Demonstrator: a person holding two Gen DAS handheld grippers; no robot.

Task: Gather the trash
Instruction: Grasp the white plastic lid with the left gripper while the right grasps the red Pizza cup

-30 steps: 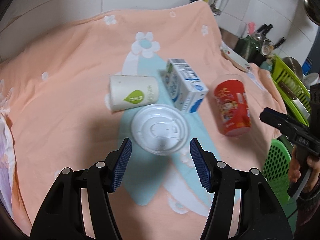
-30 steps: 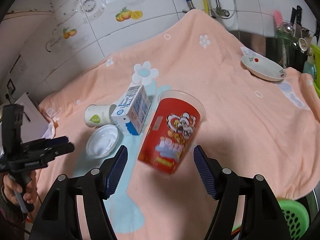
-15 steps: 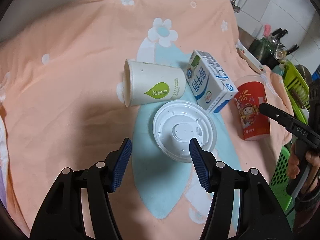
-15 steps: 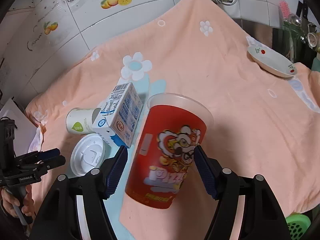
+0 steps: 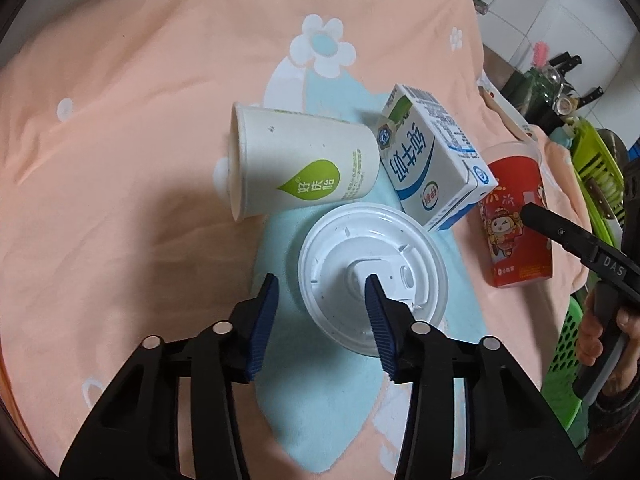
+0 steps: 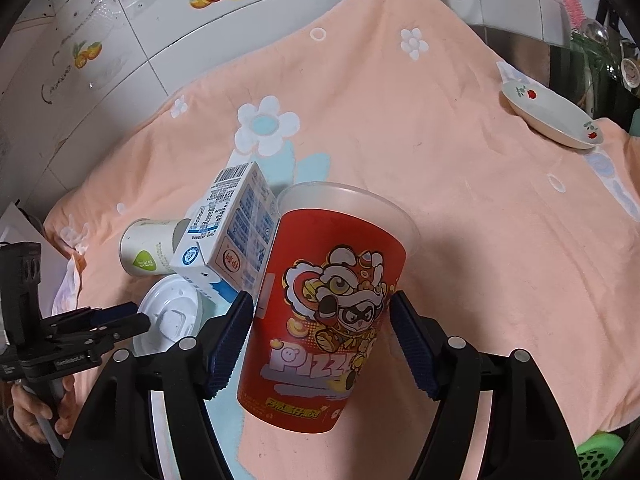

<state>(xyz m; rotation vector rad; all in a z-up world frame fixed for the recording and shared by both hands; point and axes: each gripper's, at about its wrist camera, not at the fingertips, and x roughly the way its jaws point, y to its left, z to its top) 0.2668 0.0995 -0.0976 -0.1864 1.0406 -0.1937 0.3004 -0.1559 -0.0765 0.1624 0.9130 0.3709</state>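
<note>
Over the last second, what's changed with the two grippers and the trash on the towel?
The left gripper came down on the white lid and its fingers have just been closing across the lid's near edge. The right gripper moved in until the red cup stood between its fingers. The paper cup, milk carton and both targets stayed put; nothing is lifted.

so on the peach towel (image 5: 120, 128): one white paper cup (image 5: 308, 168) (tipped on its side), one milk carton (image 5: 432, 160), one red plastic cup (image 6: 324, 320), one white lid (image 5: 372, 276). also one little dish (image 6: 548, 112), and two green baskets (image 5: 600, 172) off to the side.
</note>
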